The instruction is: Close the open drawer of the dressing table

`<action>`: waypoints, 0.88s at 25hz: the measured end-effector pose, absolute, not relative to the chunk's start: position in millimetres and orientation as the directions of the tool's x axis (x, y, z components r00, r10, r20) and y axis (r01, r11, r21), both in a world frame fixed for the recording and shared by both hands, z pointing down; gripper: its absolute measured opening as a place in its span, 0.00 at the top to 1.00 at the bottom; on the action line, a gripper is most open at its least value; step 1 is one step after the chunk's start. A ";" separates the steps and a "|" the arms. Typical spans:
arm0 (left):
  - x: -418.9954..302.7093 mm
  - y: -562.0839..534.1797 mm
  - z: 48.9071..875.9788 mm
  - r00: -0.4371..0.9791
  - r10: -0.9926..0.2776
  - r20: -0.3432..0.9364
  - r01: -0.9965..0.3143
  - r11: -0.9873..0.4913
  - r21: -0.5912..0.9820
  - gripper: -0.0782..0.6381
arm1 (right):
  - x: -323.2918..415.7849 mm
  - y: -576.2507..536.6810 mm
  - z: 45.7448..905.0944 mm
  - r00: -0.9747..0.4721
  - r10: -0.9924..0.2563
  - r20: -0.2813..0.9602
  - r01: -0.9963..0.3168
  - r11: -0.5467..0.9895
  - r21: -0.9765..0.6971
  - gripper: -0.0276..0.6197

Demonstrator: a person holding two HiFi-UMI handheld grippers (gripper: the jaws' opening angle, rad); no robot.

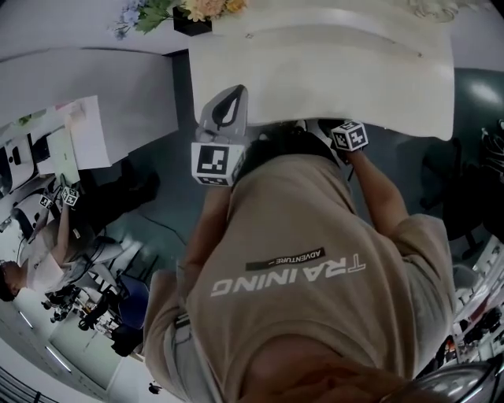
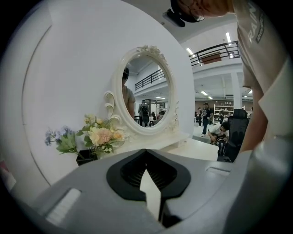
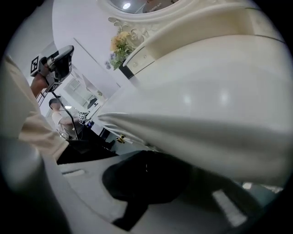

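The white dressing table (image 1: 315,71) fills the top of the head view, and its front edge hangs over my hands. My left gripper (image 1: 223,110) is raised in front of the table and is shut with nothing between its jaws. In its own view the left gripper (image 2: 146,151) points at the oval mirror (image 2: 146,93). My right gripper (image 3: 146,154) is tucked under the table's rounded front (image 3: 192,119) with its dark jaws together. In the head view only its marker cube (image 1: 350,135) shows. A small brass knob (image 3: 122,137) sits below the edge. The drawer itself is hidden.
A black pot of flowers (image 1: 193,16) stands at the table's back left corner. My beige shirt (image 1: 315,283) blocks the middle of the head view. Another person (image 1: 47,244) with grippers sits at the left. Beside the table stands a white panel (image 1: 94,102).
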State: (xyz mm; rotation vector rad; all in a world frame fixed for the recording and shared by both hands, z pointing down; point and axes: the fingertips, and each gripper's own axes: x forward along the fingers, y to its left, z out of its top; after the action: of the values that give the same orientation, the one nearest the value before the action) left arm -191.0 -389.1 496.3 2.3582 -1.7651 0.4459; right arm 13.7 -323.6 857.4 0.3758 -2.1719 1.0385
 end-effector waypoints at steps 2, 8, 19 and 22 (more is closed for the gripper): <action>-195.6 -381.3 497.2 0.247 -0.912 0.327 -0.961 -0.275 -0.042 0.90 | 11.7 -322.9 854.7 -0.726 0.043 0.687 -0.496 0.658 -0.566 0.95; -201.0 -365.3 492.0 0.293 -0.906 0.306 -0.952 -0.306 0.007 0.90 | -16.1 -281.9 793.5 -0.768 0.147 0.623 -0.288 0.791 -0.540 0.95; -239.3 -386.2 439.4 0.341 -0.931 0.134 -0.940 -0.342 0.016 0.90 | -64.2 -341.4 605.4 -0.803 -0.282 0.525 -0.473 0.838 -0.273 0.95; -245.2 -395.6 428.5 0.351 -0.932 0.091 -0.936 -0.351 0.017 0.90 | -78.5 -362.4 547.6 -0.822 -0.359 0.443 -0.481 0.854 -0.200 0.95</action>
State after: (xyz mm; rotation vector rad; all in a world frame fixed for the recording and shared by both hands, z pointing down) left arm -245.2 -395.6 428.5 2.5269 -1.7504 0.1007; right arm -78.5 -362.4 547.6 0.6231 -2.6344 0.4291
